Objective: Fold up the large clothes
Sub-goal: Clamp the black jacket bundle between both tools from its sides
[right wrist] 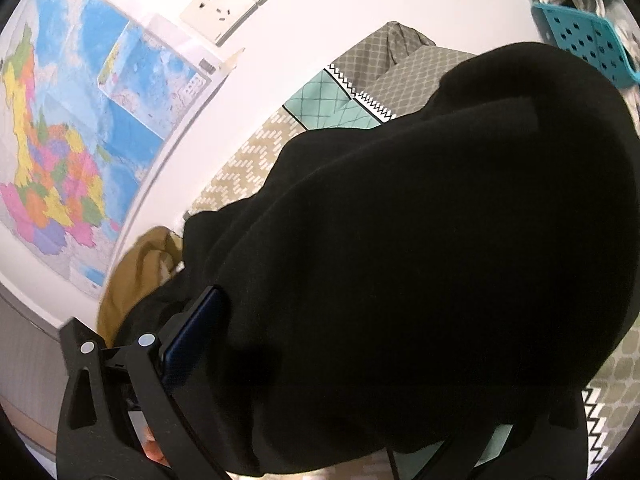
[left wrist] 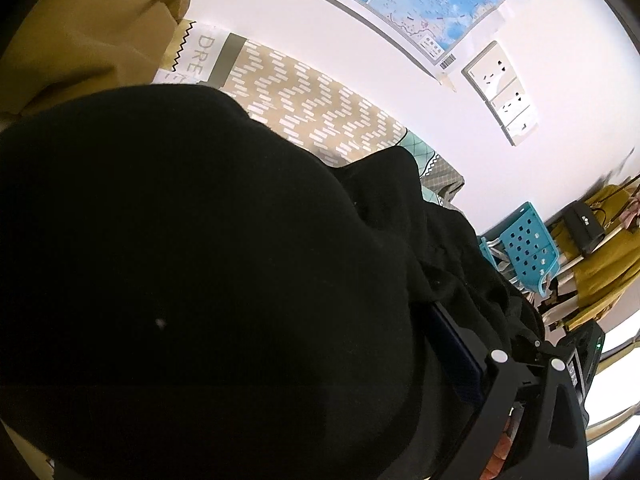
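Observation:
A large black garment (left wrist: 200, 260) bulges over my left gripper (left wrist: 320, 312) and fills most of the left wrist view. Only the right finger (left wrist: 456, 352) shows, its blue pad far to the side; the other finger and both tips are buried in cloth. In the right wrist view the same black garment (right wrist: 420, 240) drapes over my right gripper (right wrist: 328, 304). Its left finger (right wrist: 192, 340) shows beside the cloth, and the tips are hidden. Both cameras tilt up toward the wall.
A patterned beige bedsheet (left wrist: 312, 112) (right wrist: 248, 160) lies under the garment, with a mustard garment (left wrist: 80, 40) (right wrist: 136, 280) bunched beside it. A wall map (right wrist: 80, 120), wall sockets (left wrist: 500, 92) and a blue perforated basket (left wrist: 528, 244) (right wrist: 588, 40) stand behind.

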`<state>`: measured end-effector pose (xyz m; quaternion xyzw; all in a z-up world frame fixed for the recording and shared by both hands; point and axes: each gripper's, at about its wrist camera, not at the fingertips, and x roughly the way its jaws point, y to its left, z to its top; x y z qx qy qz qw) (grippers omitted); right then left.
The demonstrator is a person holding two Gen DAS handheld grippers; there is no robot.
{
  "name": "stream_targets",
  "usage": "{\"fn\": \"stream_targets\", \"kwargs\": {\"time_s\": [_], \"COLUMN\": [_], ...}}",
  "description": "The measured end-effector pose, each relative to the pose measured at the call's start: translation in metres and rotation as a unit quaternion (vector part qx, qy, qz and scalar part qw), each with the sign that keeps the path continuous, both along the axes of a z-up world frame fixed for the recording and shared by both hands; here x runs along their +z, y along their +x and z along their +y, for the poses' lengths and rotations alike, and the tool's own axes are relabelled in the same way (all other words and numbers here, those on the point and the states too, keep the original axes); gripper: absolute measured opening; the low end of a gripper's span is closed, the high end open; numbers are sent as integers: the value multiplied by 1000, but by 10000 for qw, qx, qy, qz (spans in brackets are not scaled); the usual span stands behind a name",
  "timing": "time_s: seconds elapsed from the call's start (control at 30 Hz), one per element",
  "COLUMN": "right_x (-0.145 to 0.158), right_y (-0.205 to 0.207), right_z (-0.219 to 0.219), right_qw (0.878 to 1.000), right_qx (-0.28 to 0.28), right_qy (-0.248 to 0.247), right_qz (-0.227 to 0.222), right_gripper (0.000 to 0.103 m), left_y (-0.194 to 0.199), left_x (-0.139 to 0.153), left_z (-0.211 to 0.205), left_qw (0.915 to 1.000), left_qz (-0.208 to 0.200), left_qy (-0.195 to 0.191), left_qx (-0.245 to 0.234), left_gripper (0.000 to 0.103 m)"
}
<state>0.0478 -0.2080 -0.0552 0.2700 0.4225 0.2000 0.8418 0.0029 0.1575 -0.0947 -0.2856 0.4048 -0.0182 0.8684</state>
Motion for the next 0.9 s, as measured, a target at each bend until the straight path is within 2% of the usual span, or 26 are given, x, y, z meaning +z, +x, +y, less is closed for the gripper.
{"fn": "stream_targets", "kwargs": {"time_s": [0.07,0.1,0.13,0.17,0.27,0.33,0.37,0.4,0.43,0.5,0.6,0.67,0.73,0.9], "right_x": [0,1,-2,-6,-13,-12,-9,-7,-5,-4,-3,-5,-8,-11], "right_y": [2,2,4,6,7,8,9,11,13,16,19,20,21,23], "right_z": [3,3,1,-1,-7,-6,-4,-1,2,7,14,14,10,4], "right_qw": [10000,9999,9998,9994,9979,9973,9967,9961,9961,9968,9980,9982,9980,9960], "right_qx": [35,58,155,252,313,336,393,461,468,468,484,459,445,573], "right_qy": [-58,-106,-30,133,469,564,631,691,682,567,328,281,324,563], "right_qz": [24,45,103,193,305,320,316,286,298,312,257,271,319,400], "right_gripper": [96,76,51,46,46,58,63,74,78,79,75,65,44,34], "left_y": [0,1,0,0,1,2,3,6,7,9,9,9,9,10], "left_x": [2,2,3,4,5,4,3,2,1,1,1,1,2,7], "left_z": [-4,-6,-7,-9,-10,-9,-8,-8,-8,-8,-10,-11,-11,-15], "left_qw": [9998,9996,9995,9992,9986,9987,9987,9987,9987,9985,9980,9976,9972,9953], "left_qz": [70,100,79,68,76,101,115,169,179,185,164,160,166,183], "left_qy": [192,244,282,368,473,449,438,421,396,409,471,536,587,805], "left_qx": [-83,-94,-132,-169,-243,-226,-224,-241,-248,-302,-379,-409,-438,-498], "left_gripper": [84,79,76,73,71,71,74,77,78,80,80,77,74,53]}}
